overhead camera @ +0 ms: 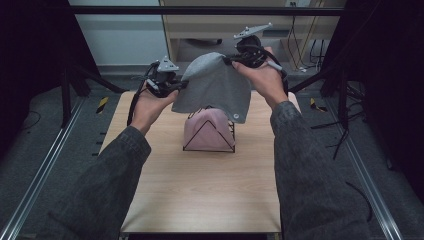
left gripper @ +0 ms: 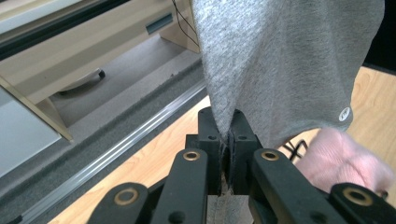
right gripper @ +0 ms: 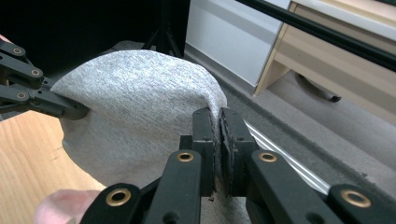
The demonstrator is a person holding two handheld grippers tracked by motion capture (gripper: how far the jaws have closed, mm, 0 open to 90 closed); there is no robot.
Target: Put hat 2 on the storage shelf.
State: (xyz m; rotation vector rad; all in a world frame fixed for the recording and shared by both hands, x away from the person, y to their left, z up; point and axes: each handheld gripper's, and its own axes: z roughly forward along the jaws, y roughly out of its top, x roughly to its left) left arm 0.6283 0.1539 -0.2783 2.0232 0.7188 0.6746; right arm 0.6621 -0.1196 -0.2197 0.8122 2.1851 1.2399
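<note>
Because it hangs in loose folds, the grey cloth (overhead camera: 215, 85) looks soft, light and floppy, so it should bend any way it is pulled and not break. It is held up in the air over the far part of the table (overhead camera: 200, 195), stretched between both grippers. It feels like knit sweatshirt stuff, a bit fuzzy, with a small round white tag (left gripper: 344, 113) near its bottom edge. The best places to hold it are the edges and corners, and that is where it is held now. The left gripper (overhead camera: 167, 82) has its jaws pinched tight on one edge, and the right gripper (overhead camera: 245, 57) has its jaws pinched tight on the other top edge. Just under the cloth sits a pink cloth (overhead camera: 207, 131) draped over a thin black wire stand (overhead camera: 209, 136) shaped like a little tent. The table is smooth, pale wood. Grey carpet lies around it.
</note>
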